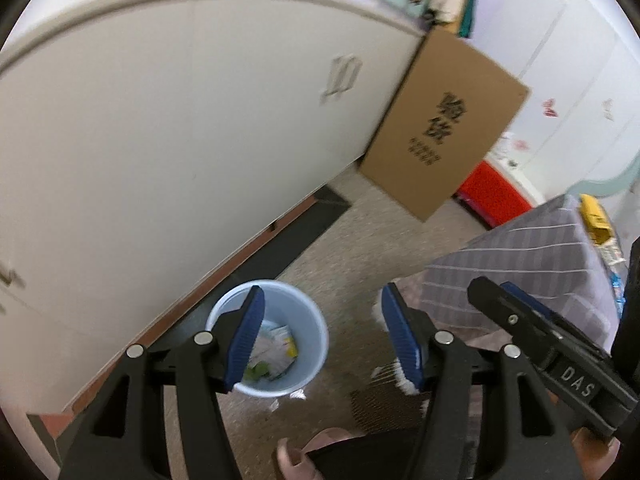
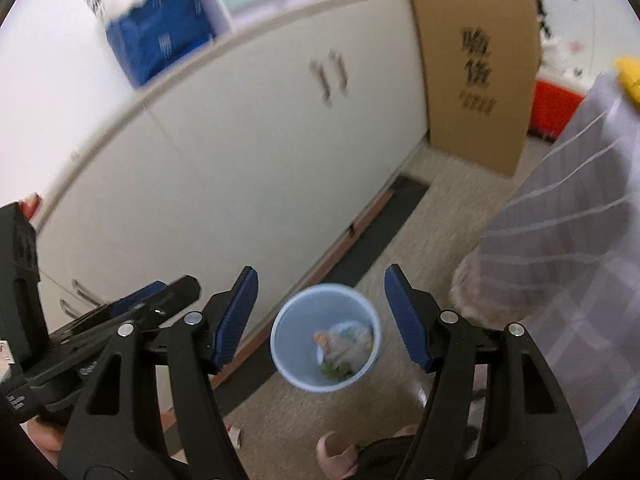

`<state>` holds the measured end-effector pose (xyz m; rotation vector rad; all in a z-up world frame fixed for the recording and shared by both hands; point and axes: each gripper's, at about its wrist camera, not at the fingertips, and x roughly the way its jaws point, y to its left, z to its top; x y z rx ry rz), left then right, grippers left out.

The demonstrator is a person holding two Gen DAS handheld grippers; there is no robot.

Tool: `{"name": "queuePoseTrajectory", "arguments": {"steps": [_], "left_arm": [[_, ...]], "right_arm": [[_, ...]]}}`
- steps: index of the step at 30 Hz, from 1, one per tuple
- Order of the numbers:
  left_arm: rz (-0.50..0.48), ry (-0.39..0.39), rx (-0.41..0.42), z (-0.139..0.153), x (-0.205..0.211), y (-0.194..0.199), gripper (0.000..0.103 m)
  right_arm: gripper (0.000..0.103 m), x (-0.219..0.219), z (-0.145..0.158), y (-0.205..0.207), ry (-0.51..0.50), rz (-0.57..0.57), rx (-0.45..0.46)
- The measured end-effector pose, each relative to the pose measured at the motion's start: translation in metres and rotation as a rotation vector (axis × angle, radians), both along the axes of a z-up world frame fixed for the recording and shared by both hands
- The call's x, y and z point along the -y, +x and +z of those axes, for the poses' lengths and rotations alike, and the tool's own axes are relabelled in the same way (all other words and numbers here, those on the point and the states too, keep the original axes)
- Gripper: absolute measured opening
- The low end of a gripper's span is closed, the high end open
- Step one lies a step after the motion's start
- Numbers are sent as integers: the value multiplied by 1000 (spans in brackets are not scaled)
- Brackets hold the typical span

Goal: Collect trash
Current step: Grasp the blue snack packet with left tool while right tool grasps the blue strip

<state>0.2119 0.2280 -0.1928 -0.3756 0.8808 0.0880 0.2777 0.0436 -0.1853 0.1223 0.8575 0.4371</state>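
Hovering both pairs of fingers above the bin (image 2: 325, 338), I judge the drop just made and the next piece of trash still to fetch. To do this well, I would lift clear without clipping the bin's rim, then swing toward the draped surface (image 1: 532, 264) on the right, where a yellow packet (image 1: 596, 216) and other wrappers lie at its far edge.

Going left to right: the white cabinet (image 1: 200, 128) runs along the left, with the pale blue bin standing on the floor just beside its base. Inside it I see crumpled paper and wrappers (image 1: 276, 348) and something green at the bottom. A small scrap (image 2: 234, 434) lies on the floor near the bin; that should be collected too. A cardboard box (image 1: 444, 128) leans at the cabinet's far end.

My left gripper (image 1: 322, 340) has its fingers spread, with nothing between them; the bin shows behind the left finger only. My right gripper (image 2: 322, 320) is also spread and holds nothing, the bin framed in the gap far below.
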Motion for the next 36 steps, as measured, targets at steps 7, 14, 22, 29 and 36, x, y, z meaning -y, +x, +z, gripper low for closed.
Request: {"name": "queuePoseTrajectory", "arguments": {"steps": [7, 14, 22, 29, 36], "left_arm": [[-139, -7, 117, 62, 75, 9, 65], [-338, -61, 169, 108, 192, 22, 70], [-551, -57, 137, 120, 330, 41, 72], [-526, -27, 95, 111, 377, 68, 72], [-502, -6, 53, 100, 386, 89, 72]], "right_arm": [[68, 91, 72, -21, 71, -113, 140], [68, 212, 108, -41, 40, -300, 219], [68, 348, 111, -54, 1, -531, 197], [60, 387, 90, -7, -78, -498, 80], [49, 394, 63, 40, -146, -459, -11]]}}
